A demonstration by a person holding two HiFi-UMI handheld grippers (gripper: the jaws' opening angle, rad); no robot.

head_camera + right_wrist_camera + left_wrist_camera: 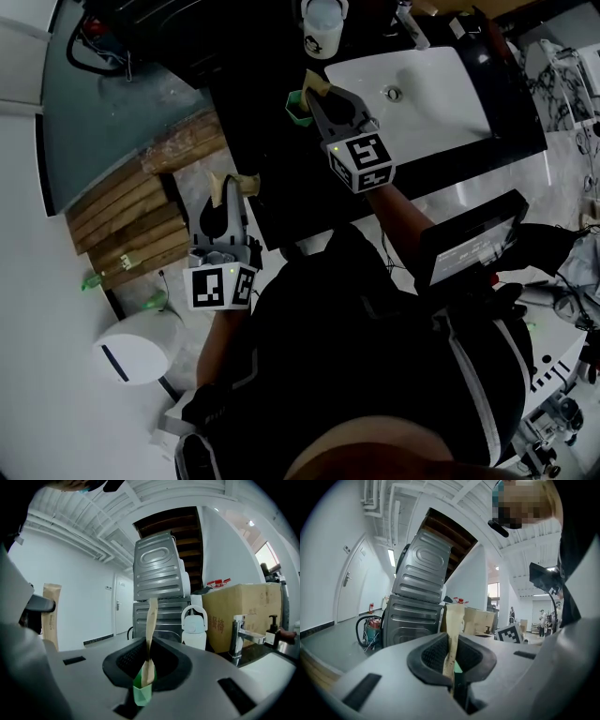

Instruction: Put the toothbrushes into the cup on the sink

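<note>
In the head view the right gripper [319, 101] sits at the upper middle of the frame over the black bench [272, 159], just left of the white sink [441, 103]. Its jaws are pressed onto a thin beige toothbrush, the right toothbrush [312, 82]. The green cup [296, 109] stands on the bench just left of the gripper's tip. In the right gripper view this toothbrush [151, 616] stands upright between the jaws of the gripper [147, 660]. Its lower end overlaps the faceted cup [142, 693] at the bottom of the frame, and I cannot tell whether it is inside. A white bottle [194, 630] and a chrome faucet [241, 630] stand to the right. The left gripper [225, 199] is at the lower left of the head view, off the bench edge and well apart from the cup. It pinches the left toothbrush [246, 184], which the left gripper view shows upright [453, 620] between the nearly closed jaws [452, 660].
</note>
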